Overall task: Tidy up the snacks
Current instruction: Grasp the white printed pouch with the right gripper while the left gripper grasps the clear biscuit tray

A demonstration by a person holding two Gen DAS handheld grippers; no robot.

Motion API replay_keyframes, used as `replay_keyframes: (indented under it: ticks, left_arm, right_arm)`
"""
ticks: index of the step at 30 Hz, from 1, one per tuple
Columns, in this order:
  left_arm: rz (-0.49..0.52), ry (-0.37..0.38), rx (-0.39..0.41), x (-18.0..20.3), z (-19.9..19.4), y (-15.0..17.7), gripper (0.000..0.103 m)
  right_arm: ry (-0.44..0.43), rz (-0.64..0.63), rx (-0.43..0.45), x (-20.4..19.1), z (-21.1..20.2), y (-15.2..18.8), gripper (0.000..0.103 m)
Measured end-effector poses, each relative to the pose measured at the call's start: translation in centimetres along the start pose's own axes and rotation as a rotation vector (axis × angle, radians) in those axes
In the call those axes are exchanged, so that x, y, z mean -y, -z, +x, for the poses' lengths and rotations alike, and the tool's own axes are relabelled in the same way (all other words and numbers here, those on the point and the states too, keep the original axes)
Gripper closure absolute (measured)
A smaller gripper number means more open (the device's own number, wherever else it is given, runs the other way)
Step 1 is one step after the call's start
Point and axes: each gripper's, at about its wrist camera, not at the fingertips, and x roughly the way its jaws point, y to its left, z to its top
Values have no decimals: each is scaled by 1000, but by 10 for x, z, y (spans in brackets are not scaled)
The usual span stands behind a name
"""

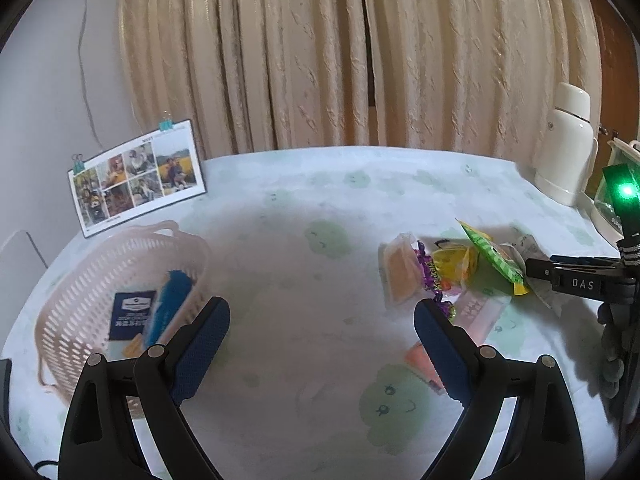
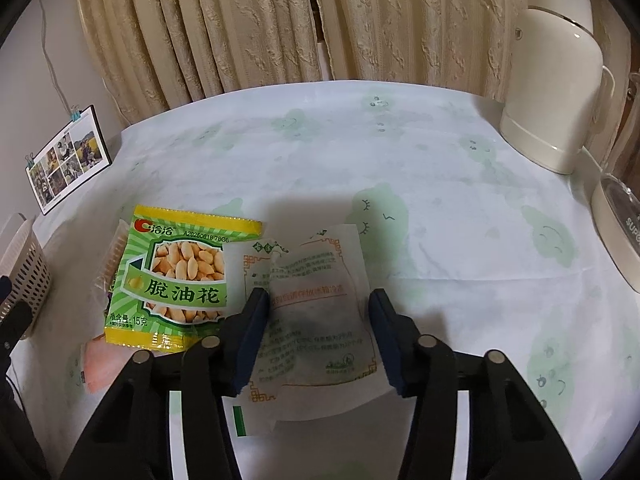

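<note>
Right wrist view shows my right gripper (image 2: 318, 312) tilted down at the counter (image 2: 440, 168), jaws partly spread on either side of a white printed sachet (image 2: 320, 280) without clamping it; a green peanut packet (image 2: 176, 276) lies just left. My left gripper (image 1: 322, 324) hovers wide apart over bare cloth, between the pink basket (image 1: 80, 292) already holding packets and the snack pile (image 1: 448, 272).

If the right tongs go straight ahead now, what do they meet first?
Most likely the white paper sachet, which already lies between the open right tongs; the green peanut packet sits left of that line. Their height above the sachet is unclear.
</note>
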Motion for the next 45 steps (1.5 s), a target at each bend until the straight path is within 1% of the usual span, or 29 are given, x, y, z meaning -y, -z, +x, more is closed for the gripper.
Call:
replay_keyframes:
  ticks: [3, 7, 11, 16, 18, 20, 23, 26, 29, 36, 38, 39, 40, 41, 42, 44, 45]
  left_arm:
    - [5, 18, -24, 3, 10, -4, 10]
    - [-9, 56, -83, 4, 31, -11, 10]
    - [-34, 112, -153, 8, 54, -17, 10]
    - [-70, 156, -223, 12, 80, -21, 10]
    - [-75, 153, -235, 14, 87, -22, 10]
    - [-73, 134, -235, 15, 91, -23, 10]
    - [-69, 79, -231, 9, 95, -23, 10]
    - [-82, 47, -238, 2, 101, -21, 10]
    - [-96, 51, -258, -3, 104, -20, 10]
    - [-77, 67, -285, 2, 114, -23, 11]
    - [-80, 80, -306, 3, 120, -24, 19]
    - [-75, 75, -301, 4, 121, -25, 22]
    - [-69, 75, -295, 5, 121, -26, 31]
    - [-56, 76, -289, 8, 121, -26, 37]
    - [-45, 79, -284, 9, 121, -27, 41]
    - [-27, 105, -272, 14, 119, -27, 59]
    - [-20, 107, -267, 15, 118, -27, 65]
  right_arm:
    - [-10, 17, 2, 3, -1, 1, 58]
    - [-20, 56, 3, 10, -2, 3, 58]
    - [-33, 70, 3, 13, -2, 4, 58]
    - [-50, 84, 4, 16, -2, 4, 58]
    - [-55, 88, 4, 17, -2, 4, 58]
    - [-60, 91, 5, 18, -2, 4, 58]
    - [-63, 94, 5, 18, -2, 4, 58]
    - [-62, 93, 6, 18, -2, 4, 58]
    - [-63, 94, 6, 18, -2, 5, 58]
    - [-63, 93, 6, 18, -2, 5, 58]
    - [-63, 93, 6, 18, -2, 5, 58]
    - [-63, 93, 6, 18, -2, 5, 58]
    - [-63, 93, 6, 18, -2, 5, 58]
    - [-63, 93, 7, 18, -2, 5, 58]
    - [-63, 93, 7, 18, -2, 5, 57]
    - [-63, 93, 7, 18, -2, 5, 57]
    - [-63, 93, 7, 18, -1, 5, 57]
